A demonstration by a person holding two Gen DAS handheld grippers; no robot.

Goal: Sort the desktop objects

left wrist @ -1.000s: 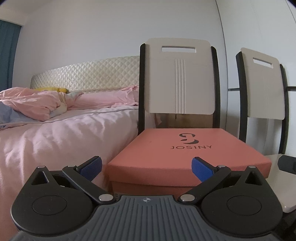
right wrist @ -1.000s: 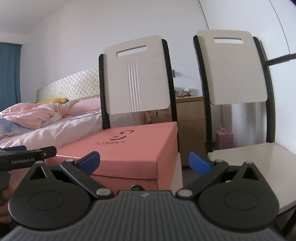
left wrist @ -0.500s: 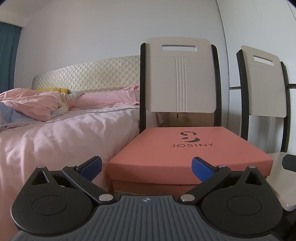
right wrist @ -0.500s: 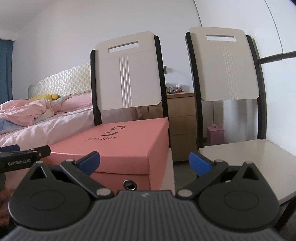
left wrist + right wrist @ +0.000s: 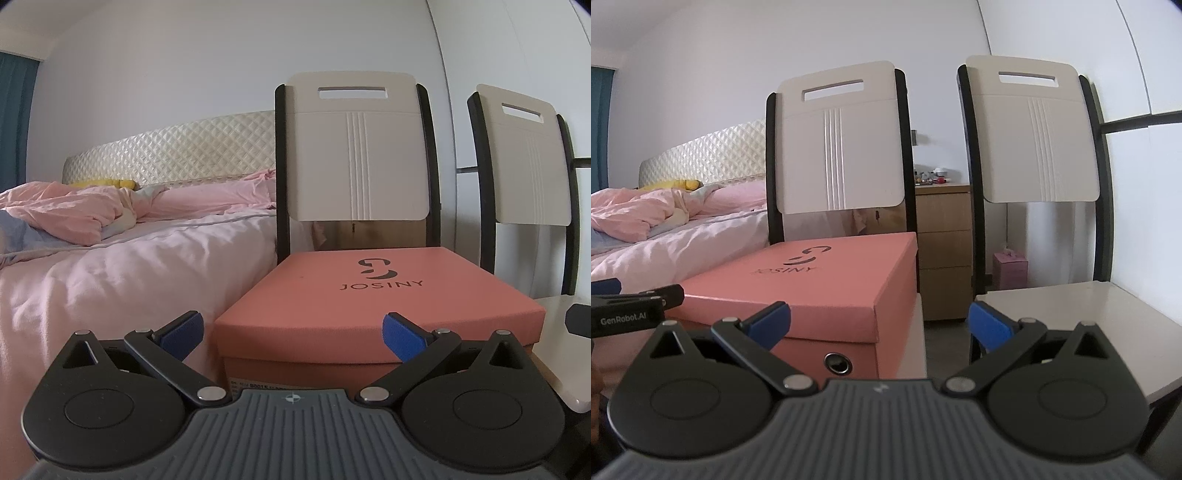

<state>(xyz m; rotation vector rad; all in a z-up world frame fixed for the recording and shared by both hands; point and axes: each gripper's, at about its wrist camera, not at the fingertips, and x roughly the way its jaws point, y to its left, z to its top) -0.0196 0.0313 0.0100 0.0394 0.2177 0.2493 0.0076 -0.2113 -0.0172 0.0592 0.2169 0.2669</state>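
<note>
A salmon-pink shoebox marked JOSINY (image 5: 373, 299) lies closed on the seat of a white chair with a black frame (image 5: 356, 147). My left gripper (image 5: 291, 334) is open and empty, level with the box's near end and just short of it. My right gripper (image 5: 879, 321) is open and empty, to the right of the box (image 5: 827, 284), near its front right corner. The left gripper's body shows at the left edge of the right wrist view (image 5: 631, 306).
A second white chair (image 5: 1034, 140) stands to the right, its bare seat (image 5: 1071, 317) beside the box. A bed with pink bedding (image 5: 129, 266) lies to the left. A wooden drawer unit (image 5: 943, 251) and a small pink box (image 5: 1010, 271) stand behind, by the wall.
Both grippers have drawn back and risen slightly from the shoebox, so more of its front face shows. The right view has swung a little to the left. The jaws stay open.
</note>
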